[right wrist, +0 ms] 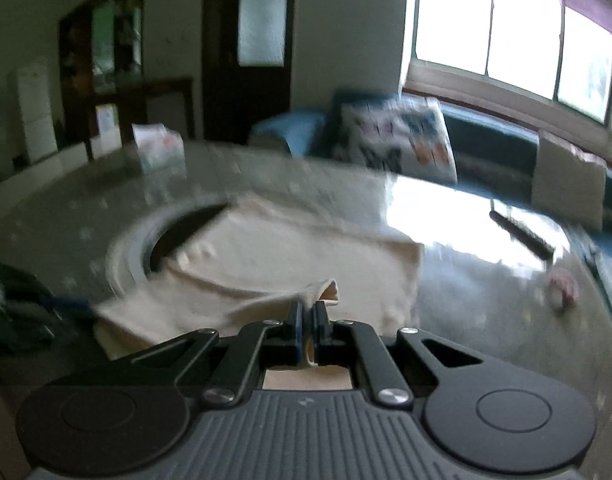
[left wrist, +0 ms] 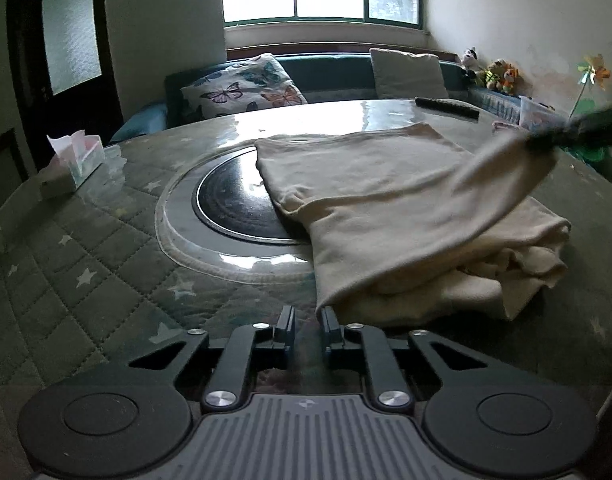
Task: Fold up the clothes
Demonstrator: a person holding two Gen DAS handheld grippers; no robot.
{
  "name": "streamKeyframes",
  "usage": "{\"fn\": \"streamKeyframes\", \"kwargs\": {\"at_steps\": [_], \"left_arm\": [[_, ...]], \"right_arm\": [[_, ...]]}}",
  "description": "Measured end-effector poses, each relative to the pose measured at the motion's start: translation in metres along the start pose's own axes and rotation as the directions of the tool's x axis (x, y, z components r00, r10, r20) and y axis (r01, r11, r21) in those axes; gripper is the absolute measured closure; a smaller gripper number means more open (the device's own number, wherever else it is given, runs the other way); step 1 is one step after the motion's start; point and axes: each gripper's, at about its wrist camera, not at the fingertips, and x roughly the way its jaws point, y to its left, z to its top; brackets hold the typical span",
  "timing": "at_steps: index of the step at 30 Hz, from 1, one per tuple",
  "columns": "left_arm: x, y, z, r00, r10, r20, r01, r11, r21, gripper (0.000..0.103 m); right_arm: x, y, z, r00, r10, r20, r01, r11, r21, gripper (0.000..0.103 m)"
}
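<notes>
One cream garment (left wrist: pixel 369 200) lay on the one round table (left wrist: pixel 86 248), which had a single dark glass disc (left wrist: pixel 234 200) at its centre. There was one tissue box (left wrist: pixel 76 160), one remote control (left wrist: pixel 445 107) and two cushions: a butterfly one (left wrist: pixel 242 88) and a plain one (left wrist: pixel 409 74). Two grippers were present, left (left wrist: pixel 307 320) and right (right wrist: pixel 307 312).

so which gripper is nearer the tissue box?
Left. The left gripper sits open at the table's near edge, with the tissue box ahead to its left. The right gripper, shut on the cream garment, is across the cloth, farther away.
</notes>
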Motion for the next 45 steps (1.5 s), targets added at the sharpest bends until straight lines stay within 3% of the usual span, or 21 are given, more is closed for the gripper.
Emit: {"fn": "streamKeyframes", "kwargs": {"at_steps": [5,13,18,24,30,35,45], "left_arm": [[-0.007,0.005,0.001,1.0,-0.005,0.0,0.005,1.0,0.008,0.086],[-0.019,0.013,0.028,0.997,0.003,0.08,-0.003,1.0,0.001,0.084],[0.002,0.003,0.054,0.994,-0.031,0.109,0.032,0.999,-0.005,0.084],[0.043,-0.01,0.075,0.994,-0.079,0.074,0.079,0.997,0.004,0.085],[0.074,-0.015,0.069,0.998,-0.057,0.003,0.057,0.998,0.039,0.085],[0.073,-0.01,0.066,0.999,-0.043,-0.002,0.043,0.999,0.031,0.085],[0.042,-0.046,0.056,0.99,-0.135,0.032,0.128,0.979,0.156,0.083]], "right_arm": [[0.023,-0.013,-0.03,0.991,-0.027,-0.134,0.034,0.998,0.051,0.097],[0.019,-0.015,-0.015,0.998,0.013,-0.054,-0.009,0.996,0.086,0.095],[0.043,-0.008,-0.01,0.997,0.048,-0.062,-0.043,0.997,0.069,0.096],[0.06,-0.013,-0.014,0.995,0.048,-0.088,-0.039,0.995,0.092,0.096],[0.063,-0.019,-0.022,0.994,0.049,-0.1,-0.039,0.994,0.102,0.097],[0.055,-0.024,-0.024,0.995,0.036,-0.098,-0.026,0.995,0.098,0.097],[0.028,-0.006,-0.034,0.991,0.081,-0.104,-0.081,0.997,0.011,0.096]]}}
